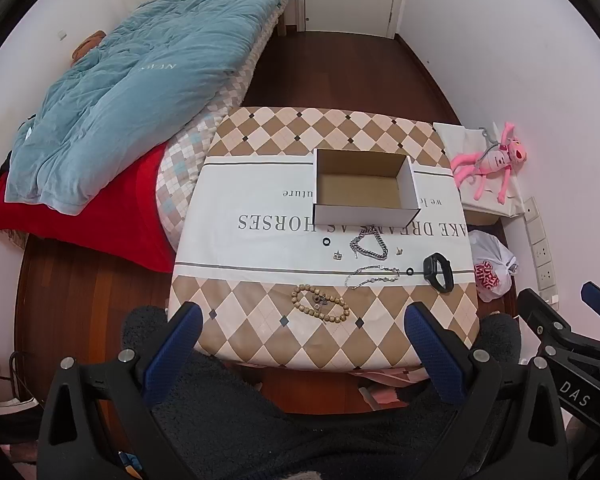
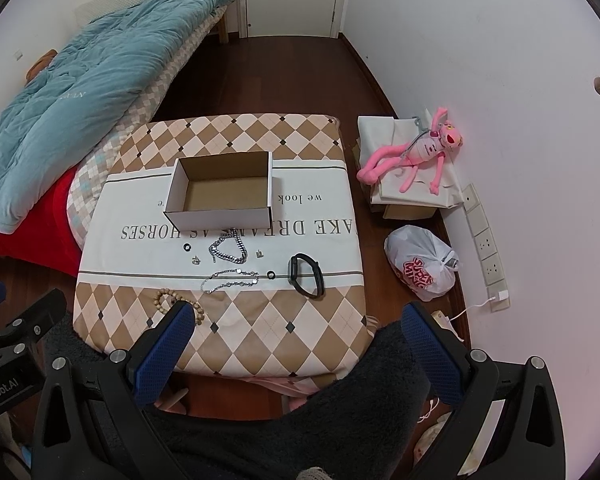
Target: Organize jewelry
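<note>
Left wrist view: a cloth-covered table [image 1: 260, 184] holds an open cardboard box [image 1: 364, 186] with nothing inside. In front of the box lie a chunky silver chain [image 1: 368, 246], a thin silver bracelet [image 1: 374, 274], a wooden bead bracelet [image 1: 320, 303], two small black rings [image 1: 326, 241], two small earrings and a black watch [image 1: 439, 271] at the right. The left gripper [image 1: 304, 334] hovers at the table's near edge, fingers spread wide, holding nothing. The right gripper [image 2: 296, 332] hangs likewise, spread and empty.
</note>
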`<state>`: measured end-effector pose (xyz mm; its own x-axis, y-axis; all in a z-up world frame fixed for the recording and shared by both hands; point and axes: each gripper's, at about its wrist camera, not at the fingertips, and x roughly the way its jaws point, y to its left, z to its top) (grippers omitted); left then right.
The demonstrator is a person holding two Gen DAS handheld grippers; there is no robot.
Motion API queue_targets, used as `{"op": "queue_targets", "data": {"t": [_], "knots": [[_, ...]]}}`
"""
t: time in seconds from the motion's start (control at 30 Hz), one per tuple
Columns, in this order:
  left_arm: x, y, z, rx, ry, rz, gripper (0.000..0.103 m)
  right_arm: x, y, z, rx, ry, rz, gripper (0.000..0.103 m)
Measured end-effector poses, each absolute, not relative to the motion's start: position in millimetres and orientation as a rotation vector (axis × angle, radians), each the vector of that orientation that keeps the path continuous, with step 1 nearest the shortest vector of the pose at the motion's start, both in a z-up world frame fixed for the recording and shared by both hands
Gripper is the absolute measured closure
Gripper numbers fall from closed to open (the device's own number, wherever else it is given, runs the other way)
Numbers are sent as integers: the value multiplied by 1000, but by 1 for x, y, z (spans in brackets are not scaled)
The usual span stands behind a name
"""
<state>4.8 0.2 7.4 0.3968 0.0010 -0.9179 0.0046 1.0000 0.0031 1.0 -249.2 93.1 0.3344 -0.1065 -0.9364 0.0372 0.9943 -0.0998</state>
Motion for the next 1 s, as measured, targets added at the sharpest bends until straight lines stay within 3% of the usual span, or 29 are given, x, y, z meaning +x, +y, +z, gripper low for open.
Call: {"op": "queue_targets", "data": {"t": [0.57,0.87,1.0], "knots": [[11,2,-1,4,1165,19,0,9,-253,84,-42,1233,-114,0],[53,6,-72,46,1220,98,0,56,-285,-3,-27,1323,-206,0],[66,5,-114,39,1278,102,0,70,-297,-58,4,1399,-216,13]]}}
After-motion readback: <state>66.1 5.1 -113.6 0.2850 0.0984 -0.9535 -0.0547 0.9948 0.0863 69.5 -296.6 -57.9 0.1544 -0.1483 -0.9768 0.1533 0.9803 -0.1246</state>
